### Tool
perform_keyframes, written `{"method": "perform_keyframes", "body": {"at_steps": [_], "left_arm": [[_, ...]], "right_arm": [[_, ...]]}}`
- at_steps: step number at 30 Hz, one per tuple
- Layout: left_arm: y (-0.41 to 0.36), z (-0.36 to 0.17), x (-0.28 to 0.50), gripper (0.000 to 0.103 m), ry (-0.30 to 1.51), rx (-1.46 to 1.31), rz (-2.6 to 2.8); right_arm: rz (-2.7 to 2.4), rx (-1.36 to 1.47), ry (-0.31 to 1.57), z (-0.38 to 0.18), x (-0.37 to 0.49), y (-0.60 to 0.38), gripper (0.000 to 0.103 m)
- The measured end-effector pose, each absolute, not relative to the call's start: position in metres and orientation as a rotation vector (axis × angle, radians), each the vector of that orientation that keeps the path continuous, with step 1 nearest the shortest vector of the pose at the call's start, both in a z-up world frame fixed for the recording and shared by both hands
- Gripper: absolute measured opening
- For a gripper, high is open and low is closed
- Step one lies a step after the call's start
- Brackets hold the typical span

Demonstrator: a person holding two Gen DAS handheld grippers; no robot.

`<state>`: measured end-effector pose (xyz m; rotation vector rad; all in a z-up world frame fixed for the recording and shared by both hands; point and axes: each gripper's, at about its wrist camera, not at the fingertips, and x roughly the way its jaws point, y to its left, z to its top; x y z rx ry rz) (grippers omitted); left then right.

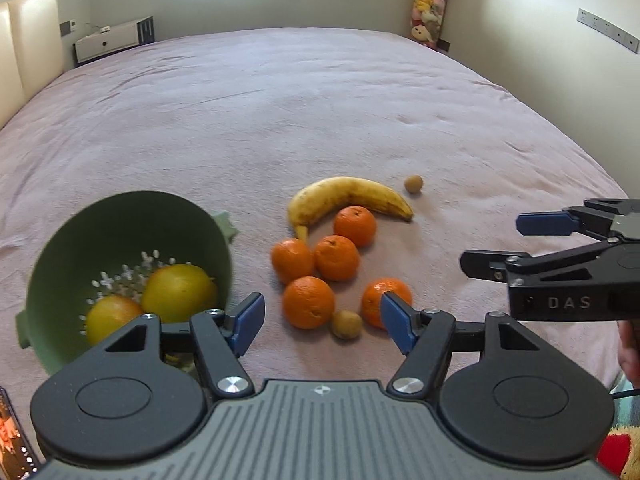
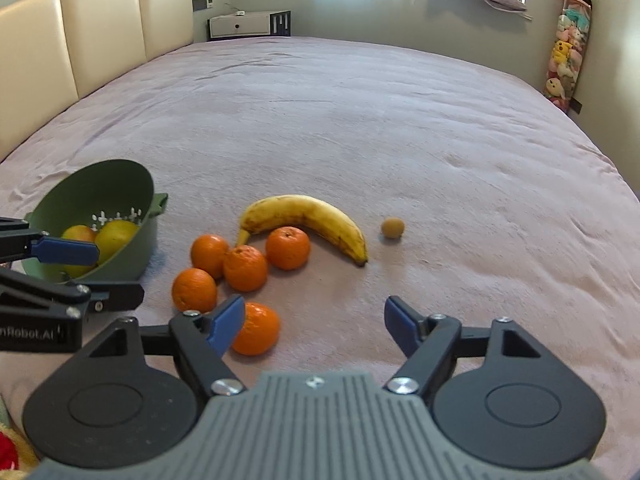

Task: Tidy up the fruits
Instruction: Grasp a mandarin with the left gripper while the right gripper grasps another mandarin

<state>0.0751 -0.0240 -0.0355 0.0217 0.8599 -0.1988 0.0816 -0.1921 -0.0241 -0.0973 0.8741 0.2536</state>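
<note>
A green colander bowl tilts on the pink bedspread and holds two yellow-orange fruits; it shows at the left of the right wrist view. Several oranges lie beside a banana. A small brown fruit lies near the oranges, another lies past the banana. My left gripper is open and empty above the near oranges. My right gripper is open and empty, right of an orange.
The bed stretches far ahead. A padded headboard and a white cabinet stand at the far left. Plush toys hang on the far right wall. The right gripper shows in the left wrist view.
</note>
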Motion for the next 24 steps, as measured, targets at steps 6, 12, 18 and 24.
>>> {"method": "perform_keyframes", "body": {"at_steps": [6,12,18,24], "left_arm": [[-0.032,-0.052,0.076,0.077,0.908,0.031,-0.217],[-0.031,-0.069,0.081,0.070,0.969,0.054,-0.178],[-0.020,-0.076,0.088,0.063,0.966,-0.010,-0.128],[-0.016,-0.078,0.092,0.059,0.948,-0.061,-0.121]], "right_arm": [[0.301,-0.073,0.903,-0.035,0.089,-0.188,0.069],[0.332,-0.056,0.940,-0.047,0.100,-0.177,0.062],[0.349,-0.035,1.006,-0.064,0.109,-0.164,0.050],[0.349,-0.028,1.060,-0.083,0.117,-0.158,0.045]]}}
